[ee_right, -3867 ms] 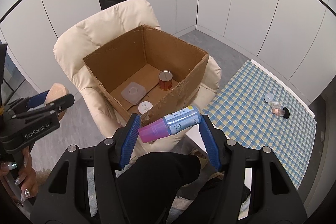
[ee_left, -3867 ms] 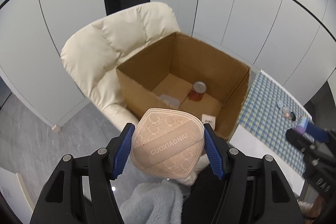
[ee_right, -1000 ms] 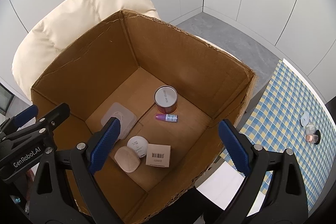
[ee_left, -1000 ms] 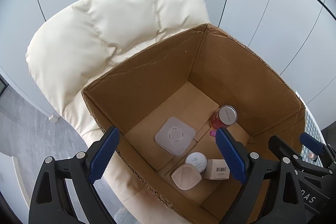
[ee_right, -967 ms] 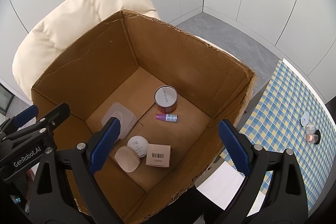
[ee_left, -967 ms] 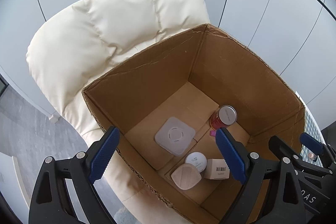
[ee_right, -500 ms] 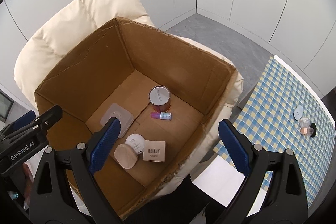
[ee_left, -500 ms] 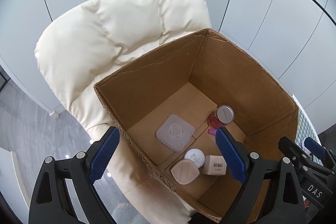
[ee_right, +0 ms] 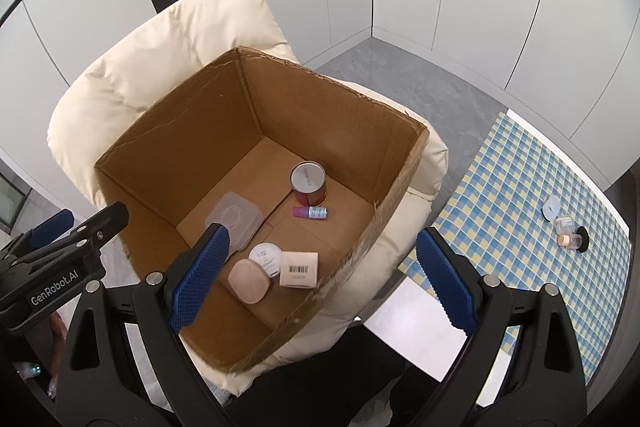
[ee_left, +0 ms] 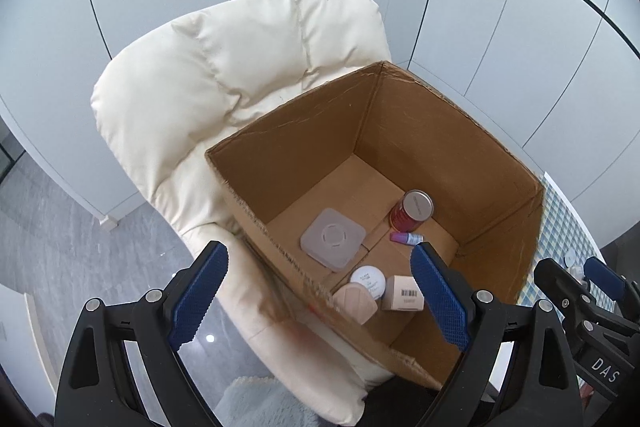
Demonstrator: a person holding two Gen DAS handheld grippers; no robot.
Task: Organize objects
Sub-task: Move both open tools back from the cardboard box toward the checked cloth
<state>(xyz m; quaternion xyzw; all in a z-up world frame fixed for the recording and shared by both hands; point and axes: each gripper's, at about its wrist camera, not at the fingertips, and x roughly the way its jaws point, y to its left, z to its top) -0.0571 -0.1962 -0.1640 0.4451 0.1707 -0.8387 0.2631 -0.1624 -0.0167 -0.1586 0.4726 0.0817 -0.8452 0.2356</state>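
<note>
1. Above the cardboard box (ee_left: 400,131), the left gripper (ee_left: 318,293) points steeply down, its blue-padded jaws spread wide with nothing between them.
2. Beside it, the right gripper (ee_right: 322,283) tilts down at the same steep angle over the box's near corner, jaws likewise spread wide and holding nothing.
3. The box sits open-topped on the seat of a cream padded armchair (ee_left: 240,67), whose backrest rises behind the box.
4. On the box floor, a red can with a silver lid (ee_right: 308,183) stands upright near the far wall.
5. Just in front of the can, a small pink-capped bottle (ee_right: 311,212) lies on its side.
6. Left of the can, a translucent square lid (ee_right: 234,217) lies flat.
7. Nearer the box's front wall, a beige powder puff (ee_right: 248,281), a round white jar (ee_right: 266,257) and a small barcoded carton (ee_right: 299,269) lie close together, the puff touching the jar.
8. Right of the box, a blue-and-yellow checked tablecloth (ee_right: 512,187) carries a few small cosmetic jars (ee_right: 568,233).
</note>
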